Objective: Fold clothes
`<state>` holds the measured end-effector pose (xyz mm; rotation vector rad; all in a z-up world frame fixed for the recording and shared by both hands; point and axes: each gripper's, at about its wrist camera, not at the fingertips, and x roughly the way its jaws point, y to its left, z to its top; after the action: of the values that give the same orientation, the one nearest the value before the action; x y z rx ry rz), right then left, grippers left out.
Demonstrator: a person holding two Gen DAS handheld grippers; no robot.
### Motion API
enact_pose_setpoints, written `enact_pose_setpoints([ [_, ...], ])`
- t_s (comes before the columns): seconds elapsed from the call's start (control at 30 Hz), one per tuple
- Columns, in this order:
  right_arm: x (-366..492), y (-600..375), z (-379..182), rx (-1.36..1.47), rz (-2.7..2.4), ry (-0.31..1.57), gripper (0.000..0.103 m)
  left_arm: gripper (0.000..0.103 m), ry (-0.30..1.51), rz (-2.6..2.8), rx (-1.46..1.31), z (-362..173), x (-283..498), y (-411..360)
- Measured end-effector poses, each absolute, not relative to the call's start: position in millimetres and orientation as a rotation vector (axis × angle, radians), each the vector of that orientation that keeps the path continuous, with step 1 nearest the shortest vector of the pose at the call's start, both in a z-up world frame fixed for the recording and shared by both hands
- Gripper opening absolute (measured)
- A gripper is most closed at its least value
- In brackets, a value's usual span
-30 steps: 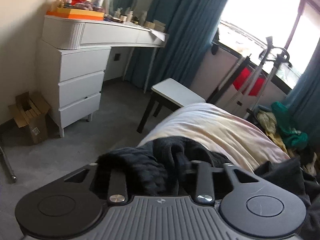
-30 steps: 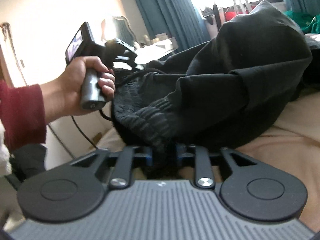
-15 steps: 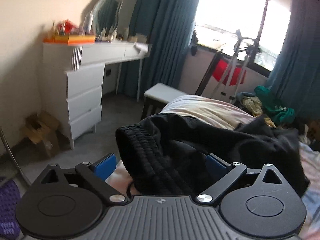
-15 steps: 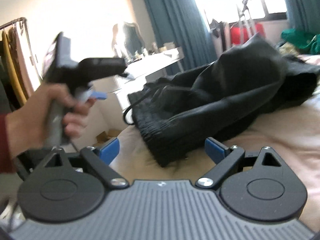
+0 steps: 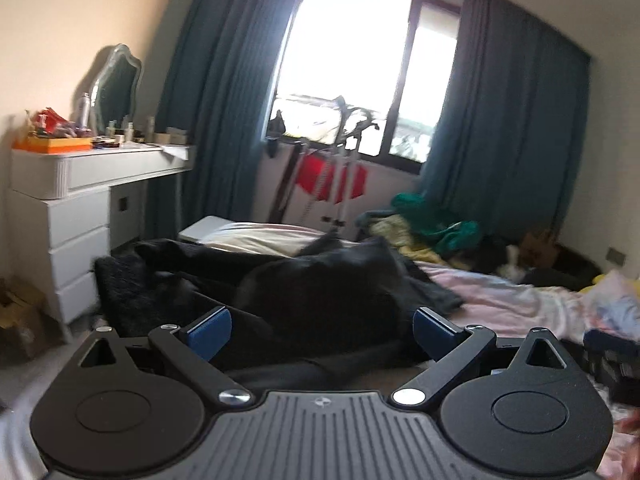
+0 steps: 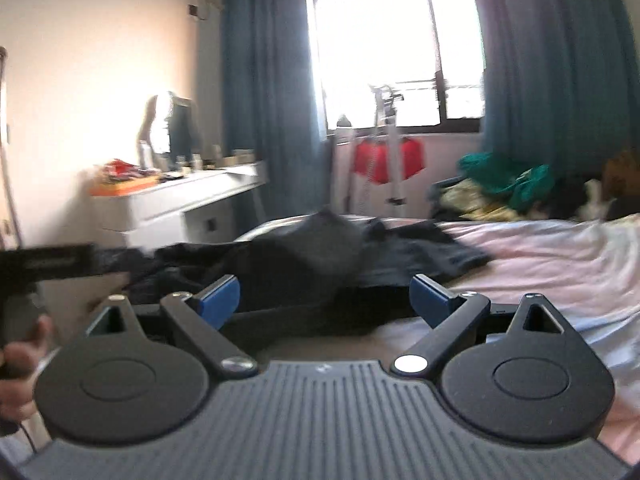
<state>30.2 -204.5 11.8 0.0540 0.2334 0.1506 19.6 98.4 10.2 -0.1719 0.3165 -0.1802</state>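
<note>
A black garment (image 5: 304,292) with a ribbed waistband at its left end lies bunched on the pink bed sheet (image 5: 516,304). It also shows in the right wrist view (image 6: 320,264). My left gripper (image 5: 322,330) is open and empty, just in front of the garment. My right gripper (image 6: 324,298) is open and empty, also just short of the garment. The left gripper's body and the hand holding it show at the left edge of the right wrist view (image 6: 44,264).
A white dresser (image 5: 76,208) with clutter and a mirror stands at the left. A drying rack (image 5: 340,168) with red cloth stands under the window. A pile of green and yellow clothes (image 5: 432,228) lies at the bed's far side. More clothes (image 5: 612,320) lie at the right.
Both grippers opened and let go of the black garment, which dropped onto the bed. Both grippers have pulled back and tilted up, so more of the room shows.
</note>
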Motion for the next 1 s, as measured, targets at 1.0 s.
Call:
enact_pose_setpoints([
  [1.0,60,-288,-43,0.268,-0.128,0.342,0.094,0.096,0.308,-0.265,0.288,-25,205,-77],
])
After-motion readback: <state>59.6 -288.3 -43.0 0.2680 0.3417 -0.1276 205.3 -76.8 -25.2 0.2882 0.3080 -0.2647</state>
